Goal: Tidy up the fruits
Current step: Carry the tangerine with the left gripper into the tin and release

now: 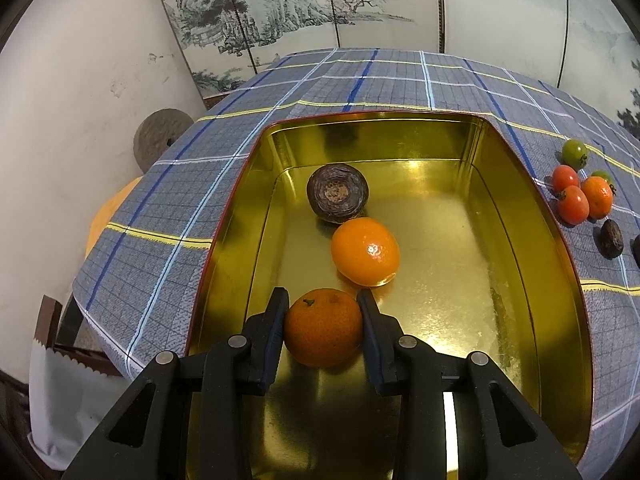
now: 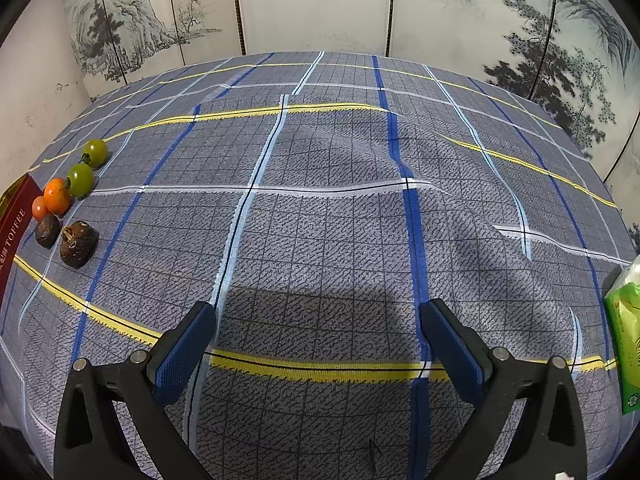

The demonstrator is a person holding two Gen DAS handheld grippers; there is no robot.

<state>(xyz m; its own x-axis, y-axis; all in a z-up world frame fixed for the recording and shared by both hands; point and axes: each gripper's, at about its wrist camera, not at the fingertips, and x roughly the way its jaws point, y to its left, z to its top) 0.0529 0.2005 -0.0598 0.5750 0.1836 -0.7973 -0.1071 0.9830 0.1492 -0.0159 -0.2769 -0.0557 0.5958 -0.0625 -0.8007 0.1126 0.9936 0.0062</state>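
My left gripper (image 1: pixel 323 300) is shut on a dull orange tangerine (image 1: pixel 323 327), held inside the gold tin (image 1: pixel 560 280) near its front. A brighter tangerine (image 1: pixel 365 251) and a dark purple round fruit (image 1: pixel 337 193) lie on the tin's floor beyond it. Cherry tomatoes, red (image 1: pixel 573 204) and green (image 1: pixel 574 153), and a dark brown fruit (image 1: pixel 611 238) lie on the cloth right of the tin. My right gripper (image 2: pixel 316 320) is open and empty over bare cloth. The same tomatoes (image 2: pixel 80 179) and brown fruits (image 2: pixel 78 243) show at the far left of the right wrist view.
The table wears a blue-grey plaid cloth (image 2: pixel 340 208). The tin's red side (image 2: pixel 14 216) shows at the left edge of the right wrist view. A green packet (image 2: pixel 626 336) lies at the right edge. A painted folding screen (image 2: pixel 320 4) stands behind the table.
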